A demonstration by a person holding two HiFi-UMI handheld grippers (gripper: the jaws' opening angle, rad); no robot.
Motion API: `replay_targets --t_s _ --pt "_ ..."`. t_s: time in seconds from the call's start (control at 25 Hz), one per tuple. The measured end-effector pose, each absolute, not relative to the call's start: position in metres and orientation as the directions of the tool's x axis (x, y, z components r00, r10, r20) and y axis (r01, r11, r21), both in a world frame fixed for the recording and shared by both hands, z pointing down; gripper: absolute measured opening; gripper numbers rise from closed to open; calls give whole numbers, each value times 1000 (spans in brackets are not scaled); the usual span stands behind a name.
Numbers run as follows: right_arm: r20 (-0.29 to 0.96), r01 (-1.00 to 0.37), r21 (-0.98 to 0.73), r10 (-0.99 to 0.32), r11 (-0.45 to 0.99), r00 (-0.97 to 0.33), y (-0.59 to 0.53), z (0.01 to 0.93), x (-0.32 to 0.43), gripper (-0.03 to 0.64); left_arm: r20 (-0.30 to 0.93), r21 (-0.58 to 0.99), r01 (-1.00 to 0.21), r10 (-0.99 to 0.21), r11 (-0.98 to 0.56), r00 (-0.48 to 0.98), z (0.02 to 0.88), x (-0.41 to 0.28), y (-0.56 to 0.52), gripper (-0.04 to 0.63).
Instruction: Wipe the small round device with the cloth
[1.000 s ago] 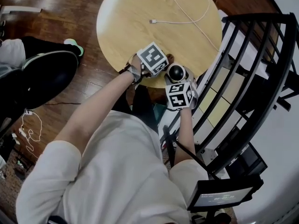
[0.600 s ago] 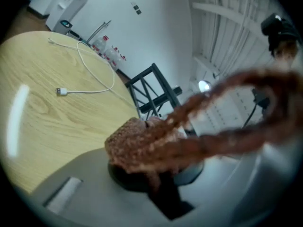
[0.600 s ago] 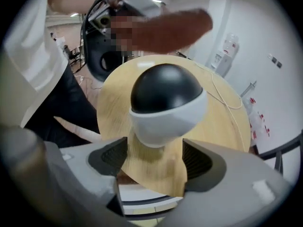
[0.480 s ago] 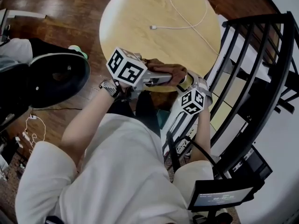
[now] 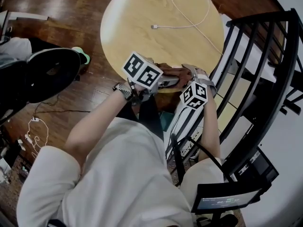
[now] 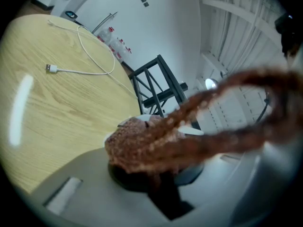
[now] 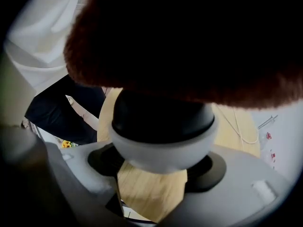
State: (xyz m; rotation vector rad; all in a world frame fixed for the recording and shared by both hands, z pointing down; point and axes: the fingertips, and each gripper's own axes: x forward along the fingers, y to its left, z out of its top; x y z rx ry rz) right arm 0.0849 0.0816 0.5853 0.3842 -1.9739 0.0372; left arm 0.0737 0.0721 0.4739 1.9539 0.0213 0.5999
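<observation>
Firmly grips the small round white-bowled, black-topped device (image 7: 163, 141), probably light, hard and slippery, at its widest girth in the right gripper (image 7: 156, 163) over the pale round wooden table's (image 5: 142, 27) edge, laying the limp rust-brown cloth (image 6: 142, 145), pinched in the left gripper (image 6: 156, 183), on top.

I'm looking down on a round pale-wood table (image 5: 137, 27) standing on a dark, glossy wooden floor (image 5: 85, 13), with a white cable (image 5: 156, 26) lying across it. A black metal railing (image 5: 265, 17) is running along the right, a black chair (image 5: 52, 74) is sitting at the left, and a white wall (image 6: 161, 27) is showing beyond.
</observation>
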Motion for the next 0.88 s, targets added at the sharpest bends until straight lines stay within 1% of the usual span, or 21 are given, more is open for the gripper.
replay_targets --t_s 0.28,0.52,0.72,0.88 --pt "897 -310 118 -235 943 -375 80 585 85 357 415 862 -277 279 -423 866 480 74 66 81" --pt "904 -370 108 -246 923 -350 81 585 86 354 434 854 -299 266 -426 861 485 69 66 81" --pt "918 -438 92 -247 894 -310 80 586 88 356 476 826 -311 287 -471 831 492 64 64 80" --pt "919 -495 77 -254 866 -302 80 584 89 356 510 806 -332 293 -490 809 501 59 63 80"
